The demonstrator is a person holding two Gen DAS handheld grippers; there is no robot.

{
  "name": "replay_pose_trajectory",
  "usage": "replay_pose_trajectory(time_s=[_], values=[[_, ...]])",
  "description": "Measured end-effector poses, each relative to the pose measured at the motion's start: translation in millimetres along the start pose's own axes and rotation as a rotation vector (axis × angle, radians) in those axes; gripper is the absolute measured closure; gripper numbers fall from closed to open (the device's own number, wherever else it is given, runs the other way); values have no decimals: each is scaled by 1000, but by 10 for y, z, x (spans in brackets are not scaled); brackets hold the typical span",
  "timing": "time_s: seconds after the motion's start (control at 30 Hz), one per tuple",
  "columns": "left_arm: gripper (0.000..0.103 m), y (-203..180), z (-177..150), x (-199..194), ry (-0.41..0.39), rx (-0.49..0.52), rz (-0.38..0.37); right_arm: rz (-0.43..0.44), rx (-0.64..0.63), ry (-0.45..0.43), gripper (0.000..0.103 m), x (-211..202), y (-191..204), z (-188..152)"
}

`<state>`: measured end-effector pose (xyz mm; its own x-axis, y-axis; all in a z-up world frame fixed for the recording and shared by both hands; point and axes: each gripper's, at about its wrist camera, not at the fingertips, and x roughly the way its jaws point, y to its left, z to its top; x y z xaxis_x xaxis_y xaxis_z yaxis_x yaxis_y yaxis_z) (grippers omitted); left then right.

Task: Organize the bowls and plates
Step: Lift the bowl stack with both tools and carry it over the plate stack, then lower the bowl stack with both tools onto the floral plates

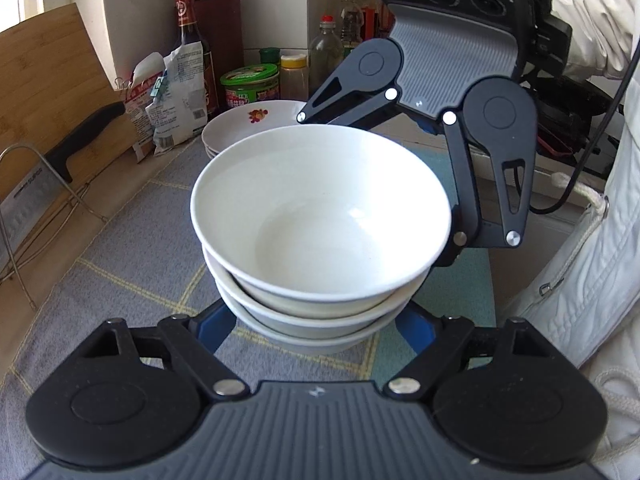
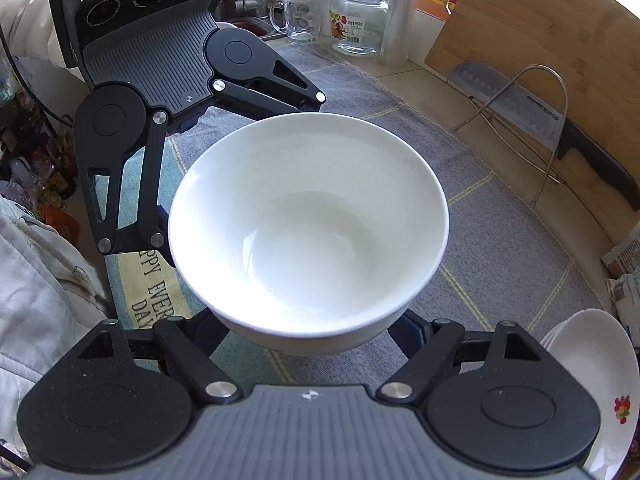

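A stack of three white bowls (image 1: 320, 220) stands on a grey checked mat (image 1: 120, 248); it also shows in the right wrist view (image 2: 308, 224). My left gripper (image 1: 320, 332) is spread wide around the near side of the stack base, its blue fingertips (image 1: 216, 328) beside the lowest bowl. My right gripper (image 2: 312, 336) is spread wide around the opposite side, and it shows across the stack in the left wrist view (image 1: 440, 128). Whether the fingertips touch the bowls is hidden. A stack of white plates with a flower print (image 1: 248, 124) sits behind the bowls.
A cleaver on a wire rack (image 2: 532, 108) and a wooden cutting board (image 2: 540, 32) stand along one counter edge. Bottles, jars and packets (image 1: 248, 88) crowd the back wall. A glass mug (image 2: 300, 16) and jar (image 2: 360, 16) stand near the sink. My white sleeve (image 1: 592, 260) is close by.
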<state>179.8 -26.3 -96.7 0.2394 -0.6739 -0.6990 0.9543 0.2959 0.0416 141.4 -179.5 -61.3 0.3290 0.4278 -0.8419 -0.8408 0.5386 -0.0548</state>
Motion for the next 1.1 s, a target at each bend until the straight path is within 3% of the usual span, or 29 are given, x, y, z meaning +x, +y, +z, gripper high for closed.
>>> replay_pose_trajectory(time_s=[0.73, 1.1], values=[[17, -57, 1217, 1038, -38, 106, 6, -111, 18, -23, 15, -802, -1049, -847], [17, 166, 1513, 1457, -25, 130, 25, -140, 21, -24, 15, -744, -1582, -973]])
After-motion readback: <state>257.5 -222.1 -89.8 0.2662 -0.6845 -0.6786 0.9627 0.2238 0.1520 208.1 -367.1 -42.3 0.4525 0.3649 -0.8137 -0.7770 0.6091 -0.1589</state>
